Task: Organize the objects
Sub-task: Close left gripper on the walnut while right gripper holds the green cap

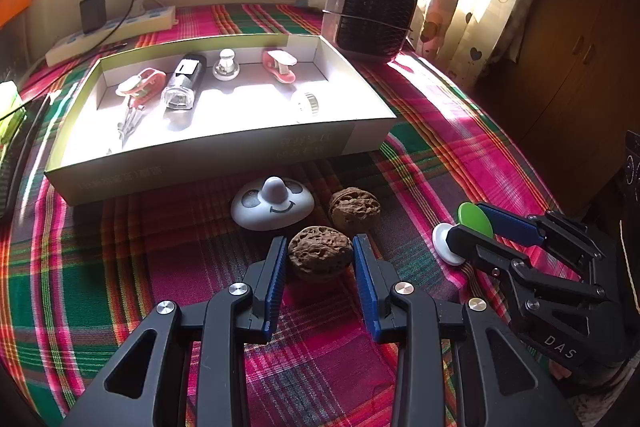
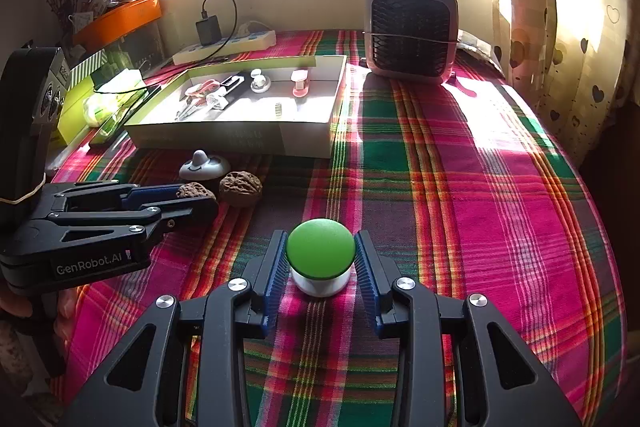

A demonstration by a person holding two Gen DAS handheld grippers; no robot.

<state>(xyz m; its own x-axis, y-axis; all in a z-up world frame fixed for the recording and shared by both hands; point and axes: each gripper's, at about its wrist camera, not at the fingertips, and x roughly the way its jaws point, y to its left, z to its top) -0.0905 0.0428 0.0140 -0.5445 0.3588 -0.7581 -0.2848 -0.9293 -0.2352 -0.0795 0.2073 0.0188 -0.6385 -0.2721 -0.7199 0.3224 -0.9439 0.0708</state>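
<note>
Walnut (image 1: 320,257) between left gripper (image 1: 320,255) fingers

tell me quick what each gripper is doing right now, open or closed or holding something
Left gripper: closed around a walnut on the cloth.
Right gripper: closed on a green-topped white button.

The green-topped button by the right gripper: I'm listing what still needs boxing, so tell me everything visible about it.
The green-topped button has a smooth domed green cap on a shorter white round base, plastic-looking. It stands upright on the plaid cloth, outside the box, between the right gripper's blue pads, which press its cap.
</note>
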